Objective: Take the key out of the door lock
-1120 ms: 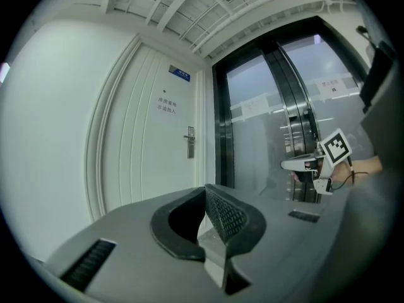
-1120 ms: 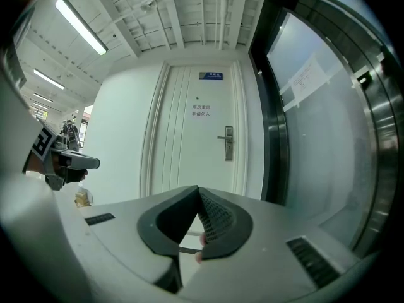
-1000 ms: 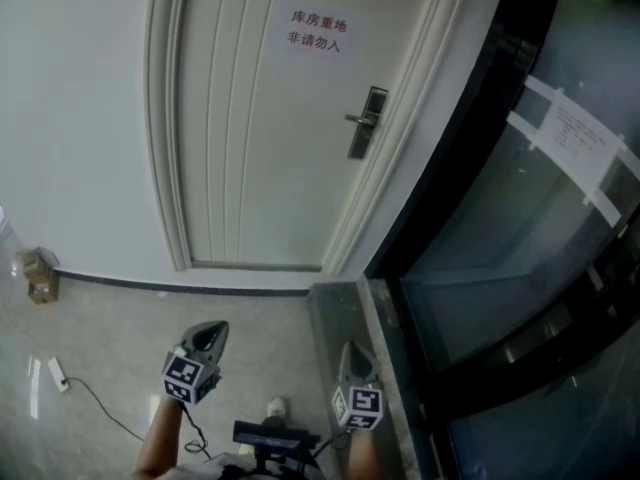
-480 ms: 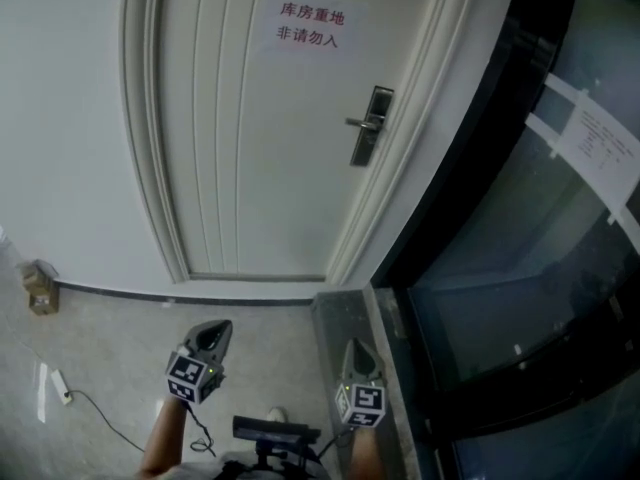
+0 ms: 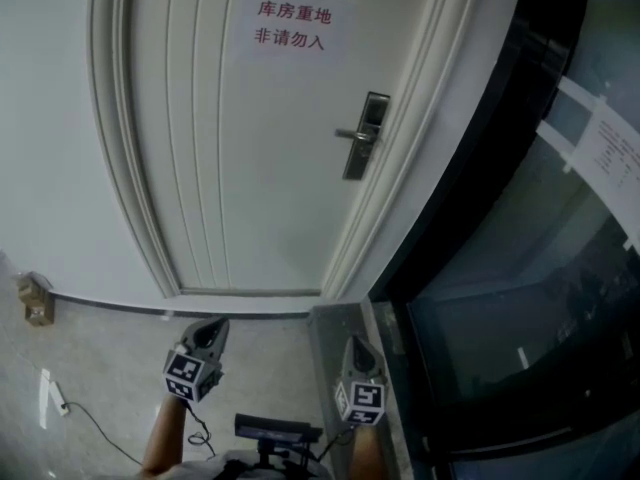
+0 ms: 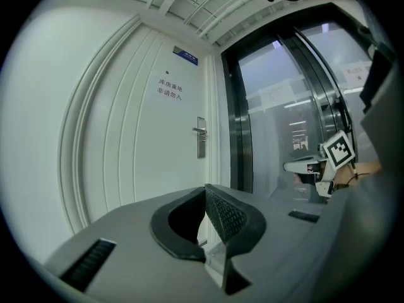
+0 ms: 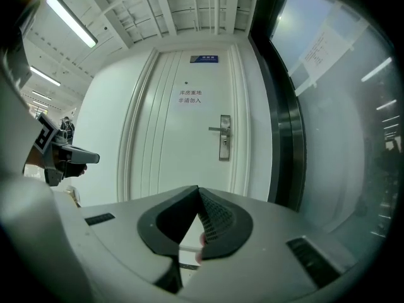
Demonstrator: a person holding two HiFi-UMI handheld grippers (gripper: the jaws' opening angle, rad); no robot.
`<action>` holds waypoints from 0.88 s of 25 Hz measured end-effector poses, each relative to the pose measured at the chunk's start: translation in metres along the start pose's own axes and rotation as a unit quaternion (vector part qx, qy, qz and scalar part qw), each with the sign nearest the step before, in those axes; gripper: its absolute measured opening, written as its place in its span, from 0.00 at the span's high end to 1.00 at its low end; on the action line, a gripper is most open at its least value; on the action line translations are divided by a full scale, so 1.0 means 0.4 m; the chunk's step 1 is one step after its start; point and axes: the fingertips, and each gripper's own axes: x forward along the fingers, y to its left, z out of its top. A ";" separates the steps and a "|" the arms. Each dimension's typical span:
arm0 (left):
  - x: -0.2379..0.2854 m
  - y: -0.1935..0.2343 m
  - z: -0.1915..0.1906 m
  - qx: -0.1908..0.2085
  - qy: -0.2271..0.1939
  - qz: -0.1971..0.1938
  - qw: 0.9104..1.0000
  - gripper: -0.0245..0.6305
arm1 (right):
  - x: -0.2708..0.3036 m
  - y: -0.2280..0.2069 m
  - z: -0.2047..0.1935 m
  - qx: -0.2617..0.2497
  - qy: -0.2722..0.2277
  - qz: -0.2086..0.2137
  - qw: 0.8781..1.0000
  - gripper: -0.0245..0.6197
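Person facing a closed white door [image 5: 250, 168], both grippers low and well apart from it.
Approach step, by my reading: left gripper [image 5: 214, 328] and right gripper [image 5: 356, 348] have jaws pressed together, empty. The key at the lock plate [image 5: 360, 138] is too small to see; next, step closer and part one claw.

We find open air all the way up to the door lock [image 5: 357, 160], only its lever handle [image 5: 350, 135] jutting out leftward, while the dark-framed glass wall [image 5: 520, 308] presses close on the right and a small box [image 5: 37, 300] and a cable [image 5: 100, 424] lie on the floor [image 5: 110, 343] at left.
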 end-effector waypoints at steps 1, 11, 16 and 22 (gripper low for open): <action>0.021 -0.001 0.004 0.001 -0.001 0.000 1.000 0.95 | 0.015 -0.015 0.000 -0.006 0.001 0.001 1.000 0.95; 0.151 0.003 0.030 0.008 -0.003 -0.002 1.000 0.95 | 0.122 -0.092 0.006 0.001 0.004 0.003 1.000 0.95; 0.204 0.034 0.037 0.010 -0.002 -0.005 1.000 0.95 | 0.176 -0.098 0.005 0.002 0.010 0.004 1.000 0.95; 0.312 0.118 0.042 0.016 -0.003 -0.014 1.000 0.95 | 0.293 -0.104 0.010 0.012 0.009 -0.009 1.000 0.95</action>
